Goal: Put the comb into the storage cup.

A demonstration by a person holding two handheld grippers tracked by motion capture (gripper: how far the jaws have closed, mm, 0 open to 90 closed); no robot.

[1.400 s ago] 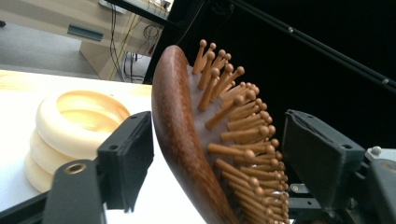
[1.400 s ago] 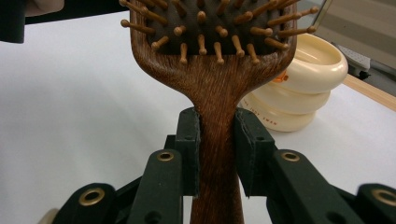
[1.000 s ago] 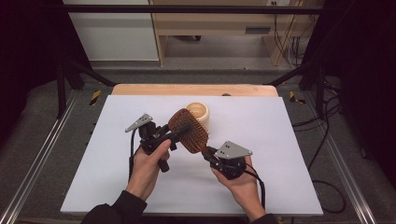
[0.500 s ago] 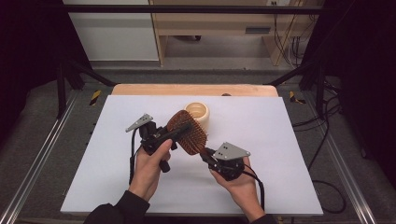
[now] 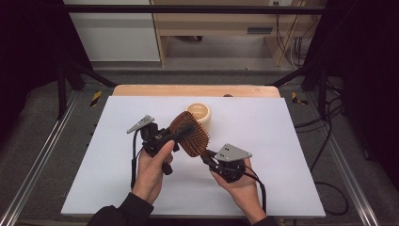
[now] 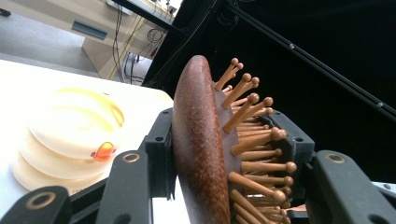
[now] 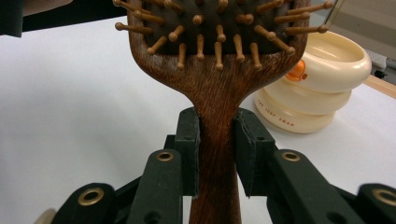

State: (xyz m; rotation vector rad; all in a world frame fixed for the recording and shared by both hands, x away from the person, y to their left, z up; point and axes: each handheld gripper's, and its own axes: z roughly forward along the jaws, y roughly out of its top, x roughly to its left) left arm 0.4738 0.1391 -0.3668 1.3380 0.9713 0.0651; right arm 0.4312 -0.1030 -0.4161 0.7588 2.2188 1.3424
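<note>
Centre frame, above the white mat (image 5: 282, 141): right gripper (image 5: 210, 157) is pinching the wooden hairbrush (image 5: 190, 134) by its handle, left gripper (image 5: 176, 134) has been closing round its head w/ pads about touching; cream ridged jar (image 5: 200, 114) is sitting just behind, nothing blocking

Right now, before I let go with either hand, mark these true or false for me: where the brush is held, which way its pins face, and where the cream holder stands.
1. The right gripper is shut on the brush handle. True.
2. The brush head lies flat on the table. False: it is held up, between the left gripper jaws, which have just been closing.
3. The cream holder stands beyond the brush. True.
4. The cream holder is tipped over. False: upright.
</note>
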